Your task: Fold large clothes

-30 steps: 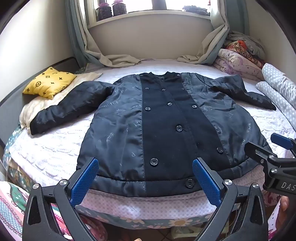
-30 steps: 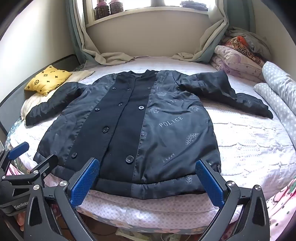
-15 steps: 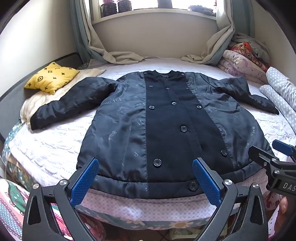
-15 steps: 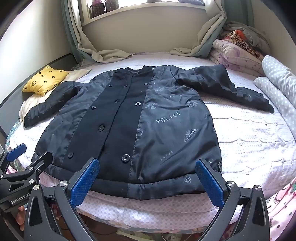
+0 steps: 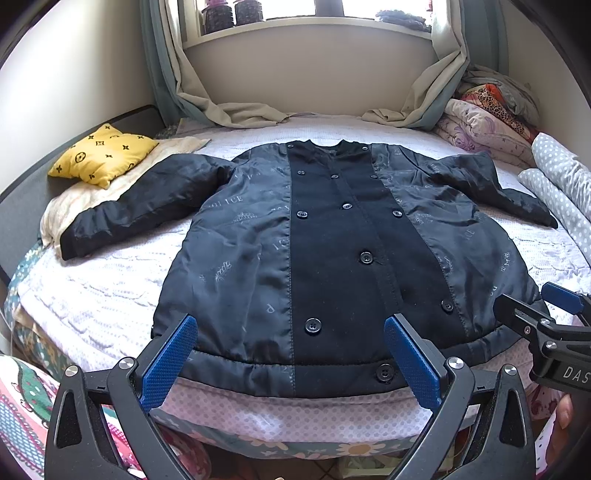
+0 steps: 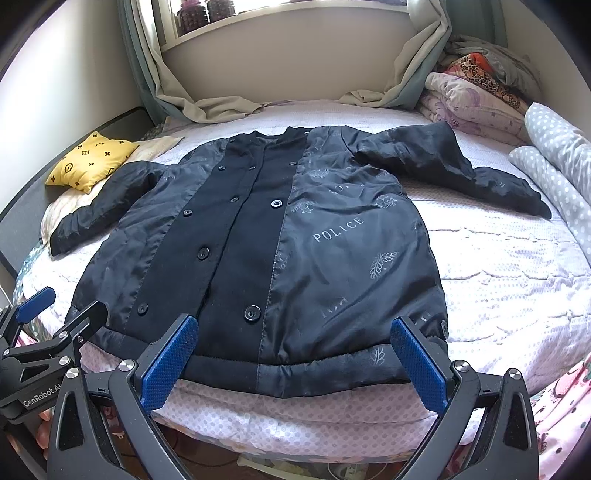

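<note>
Coat point(image 6: 332, 258) with "POLICE" lettering, flat on bed point(image 6: 517, 288), buttoned.

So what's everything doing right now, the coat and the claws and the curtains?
Coat: spread flat on the bed, buttoned, sleeves out, not folded yet.
Left claw: open, empty, at the hem.
Right claw: open, empty, at the hem.
Curtains: pulled aside.
Yellow pillow: lying by the coat's sleeve.

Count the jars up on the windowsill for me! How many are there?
2. The first jar stands near the left end of the windowsill; the second jar is right beside it. The curtains may hide more.
</note>
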